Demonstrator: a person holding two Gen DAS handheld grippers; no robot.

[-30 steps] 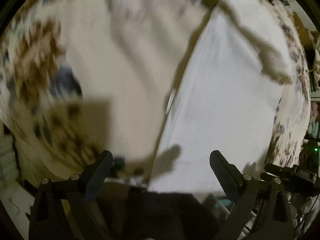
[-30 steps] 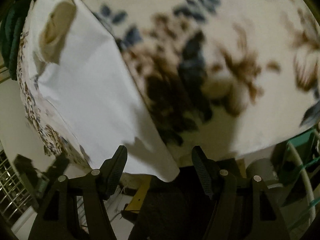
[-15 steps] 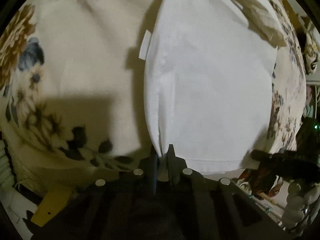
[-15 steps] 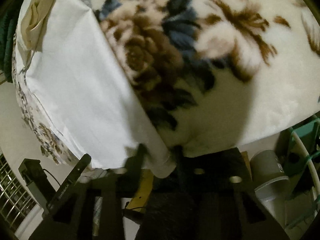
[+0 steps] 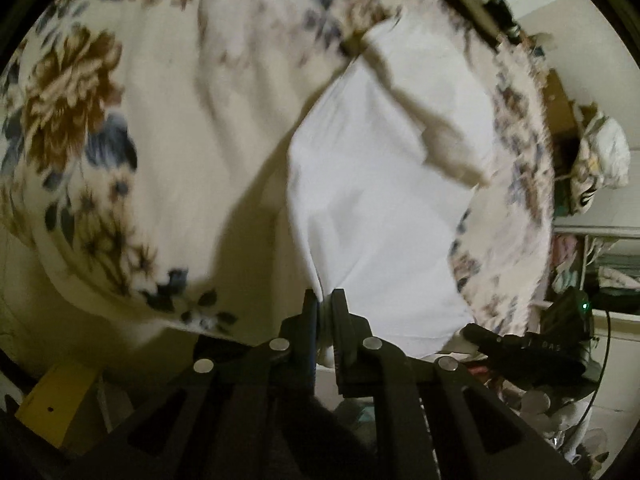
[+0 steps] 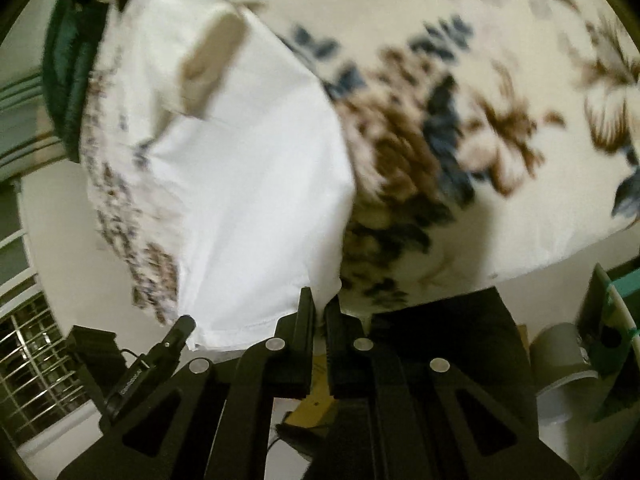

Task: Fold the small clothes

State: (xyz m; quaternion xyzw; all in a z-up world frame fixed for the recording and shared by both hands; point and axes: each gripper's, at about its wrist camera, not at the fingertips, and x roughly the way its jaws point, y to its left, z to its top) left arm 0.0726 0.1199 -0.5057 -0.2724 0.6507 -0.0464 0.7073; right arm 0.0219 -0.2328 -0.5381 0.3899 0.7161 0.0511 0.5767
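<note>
A smooth white cloth (image 5: 380, 200), thin and lightly creased, is lying on a plush blanket (image 5: 168, 120) printed with brown and blue flowers. The left tool (image 5: 325, 300) is sitting pinched tight on the cloth's near corner, with the fabric bunching into a narrow pleat between its ridged black fingers (image 5: 310, 312). The right tool (image 6: 319, 300) is likewise clamping down on another near corner of the same cloth (image 6: 256, 184), its fingers nearly meeting around the hem. The left view is showing a beige strip (image 5: 432, 128) lying across the cloth's far part, and a cluttered shelf (image 5: 592, 248) off to the side. The right view is showing a stitched hem along the cloth's near edge, a grey paper cup (image 6: 560, 352) and a wire grille (image 6: 32, 360) below the blanket's edge.
</note>
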